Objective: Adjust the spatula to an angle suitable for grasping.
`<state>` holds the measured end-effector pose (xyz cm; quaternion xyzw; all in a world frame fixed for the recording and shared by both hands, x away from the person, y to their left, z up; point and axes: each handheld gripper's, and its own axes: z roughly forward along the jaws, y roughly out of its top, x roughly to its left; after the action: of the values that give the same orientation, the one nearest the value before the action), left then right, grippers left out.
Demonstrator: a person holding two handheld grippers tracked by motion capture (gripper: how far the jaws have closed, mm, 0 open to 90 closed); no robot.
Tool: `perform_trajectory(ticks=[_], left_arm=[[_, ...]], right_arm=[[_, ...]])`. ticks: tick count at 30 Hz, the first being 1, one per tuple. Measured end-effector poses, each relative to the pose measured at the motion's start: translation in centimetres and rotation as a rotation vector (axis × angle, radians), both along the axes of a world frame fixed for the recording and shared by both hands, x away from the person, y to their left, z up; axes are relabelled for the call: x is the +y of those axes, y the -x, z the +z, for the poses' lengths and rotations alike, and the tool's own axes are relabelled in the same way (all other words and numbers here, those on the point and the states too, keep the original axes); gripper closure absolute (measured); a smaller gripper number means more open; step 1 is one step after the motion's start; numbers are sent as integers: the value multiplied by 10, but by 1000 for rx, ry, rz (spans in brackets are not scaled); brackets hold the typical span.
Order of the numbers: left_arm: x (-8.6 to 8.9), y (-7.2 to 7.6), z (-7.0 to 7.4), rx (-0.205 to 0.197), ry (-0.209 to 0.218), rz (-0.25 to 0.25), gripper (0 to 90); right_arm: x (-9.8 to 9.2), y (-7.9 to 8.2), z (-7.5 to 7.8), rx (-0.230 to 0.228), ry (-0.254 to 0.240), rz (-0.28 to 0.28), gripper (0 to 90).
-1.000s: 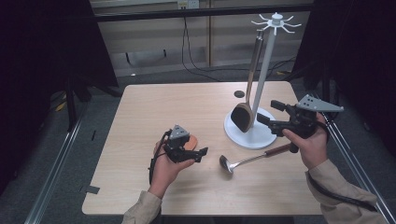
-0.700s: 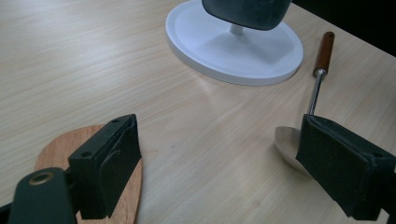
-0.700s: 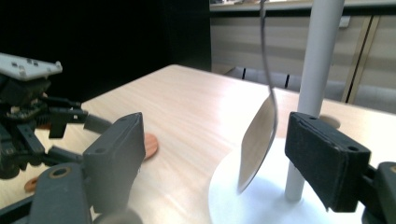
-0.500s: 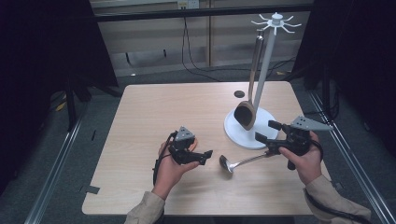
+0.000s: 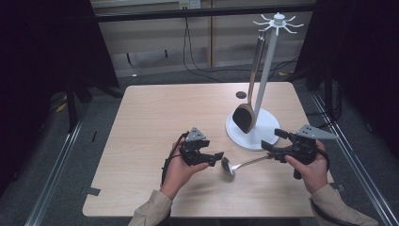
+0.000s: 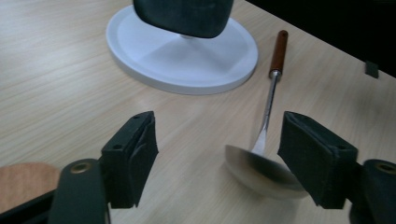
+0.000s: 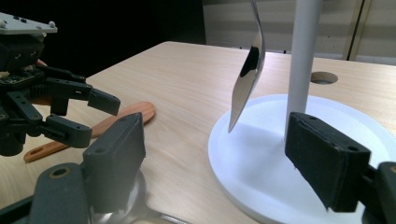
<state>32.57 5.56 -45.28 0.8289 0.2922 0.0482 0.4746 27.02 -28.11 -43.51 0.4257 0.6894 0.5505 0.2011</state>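
Lowered since a second ago, the right gripper (image 5: 272, 140) hangs unclenched over the ladle (image 5: 244, 163) handle at table's (image 5: 155, 113) four o'clock, left gripper (image 5: 218, 157), jaws just narrowing yet released, beside its bowl, white stand (image 5: 266, 135) behind, dark curtains around.

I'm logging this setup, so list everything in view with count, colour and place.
table: one, light wood, centre
stand: one, white, round base with pole, right side of table
hanging spatula: one, dark, on the stand, over its base
ladle: one, steel with brown handle, lying in front of the stand
wooden spoon: one, orange-brown, flat by the left hand
left claw: one, black, open beside the ladle bowl
right claw: one, black, open over the ladle handle
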Motion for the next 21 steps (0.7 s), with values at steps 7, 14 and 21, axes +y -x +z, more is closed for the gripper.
perform_trajectory(ticks=[7,14,21], left_arm=[[-15,-2,-3,22,-6,-52,407],[-26,-4,-7,48,-37,-66,469],[-31,-5,-11,67,-85,-68,501]], right_arm=[[-5,7,-3,5,4,-17,204],[-10,14,-4,11,4,-32,204],[-13,17,-4,12,11,-37,204]])
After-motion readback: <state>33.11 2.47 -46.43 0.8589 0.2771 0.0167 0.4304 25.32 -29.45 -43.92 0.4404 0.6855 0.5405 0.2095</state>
